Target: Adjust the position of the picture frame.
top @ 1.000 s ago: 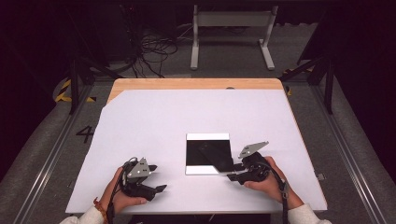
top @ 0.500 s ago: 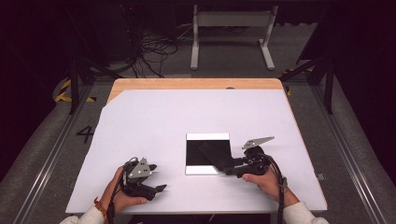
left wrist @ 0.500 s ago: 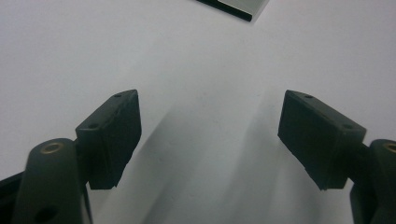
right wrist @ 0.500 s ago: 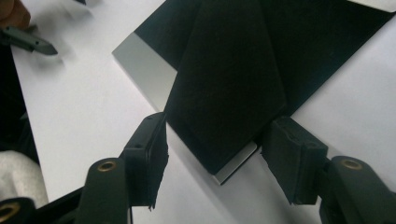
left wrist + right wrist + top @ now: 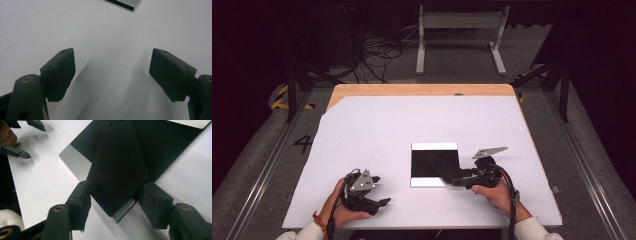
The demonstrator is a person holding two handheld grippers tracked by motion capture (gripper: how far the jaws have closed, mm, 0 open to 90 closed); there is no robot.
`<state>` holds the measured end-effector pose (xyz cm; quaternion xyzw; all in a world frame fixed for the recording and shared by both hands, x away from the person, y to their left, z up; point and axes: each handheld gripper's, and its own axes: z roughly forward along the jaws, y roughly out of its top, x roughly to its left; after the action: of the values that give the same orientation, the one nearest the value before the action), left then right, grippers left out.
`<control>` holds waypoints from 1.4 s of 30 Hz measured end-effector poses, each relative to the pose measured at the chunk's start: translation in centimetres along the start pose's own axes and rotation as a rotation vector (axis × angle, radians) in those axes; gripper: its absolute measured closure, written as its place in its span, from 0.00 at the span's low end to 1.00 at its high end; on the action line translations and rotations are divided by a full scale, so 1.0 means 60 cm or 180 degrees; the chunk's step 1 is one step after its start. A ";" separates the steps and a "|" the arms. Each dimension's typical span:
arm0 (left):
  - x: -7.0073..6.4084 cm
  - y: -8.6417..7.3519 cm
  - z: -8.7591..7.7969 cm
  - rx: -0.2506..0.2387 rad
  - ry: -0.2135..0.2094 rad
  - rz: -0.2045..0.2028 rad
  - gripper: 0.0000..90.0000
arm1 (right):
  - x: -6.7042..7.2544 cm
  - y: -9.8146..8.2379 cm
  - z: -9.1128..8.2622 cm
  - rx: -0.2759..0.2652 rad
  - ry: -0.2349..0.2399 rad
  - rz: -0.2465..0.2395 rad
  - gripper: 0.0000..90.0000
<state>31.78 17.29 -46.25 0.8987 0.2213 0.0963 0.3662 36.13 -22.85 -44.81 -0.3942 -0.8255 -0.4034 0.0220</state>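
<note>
A black square panel (image 5: 434, 151) with silver strips lies flat on the white table (image 5: 377, 130). A flat black kite-shaped piece (image 5: 439, 165) slants over its lower right part. My right gripper (image 5: 453, 180) points left at it from the panel's right corner. In the right gripper view this piece (image 5: 120, 162) runs away from my right gripper (image 5: 115, 195), whose pad tips touch its two widest edges. These jaws have just been closing a little on it. At the table's front left, my left gripper (image 5: 381, 190) stands open over bare table; the left gripper view shows nothing in my left gripper (image 5: 112, 72).
The panel's corner (image 5: 125, 3) peeks in at the top of the left gripper view. The left gripper (image 5: 25, 137) and a hand appear at the upper left of the right gripper view. Beyond the table stand cables (image 5: 372, 50) and a grey frame (image 5: 459, 30).
The right hand has turned and shifted slightly toward the panel, and the black piece now slants farther over the panel. The left gripper has stayed put.
</note>
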 end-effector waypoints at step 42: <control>0.010 0.032 0.025 -0.0206 -0.0130 -0.0166 0.24 | -0.020 -0.002 0.025 -0.0463 0.0427 0.0654 0.57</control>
<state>33.45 15.40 -45.97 0.8821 0.2340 0.0754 0.4019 37.29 -22.66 -46.32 -0.4493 -0.7461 -0.4832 0.0897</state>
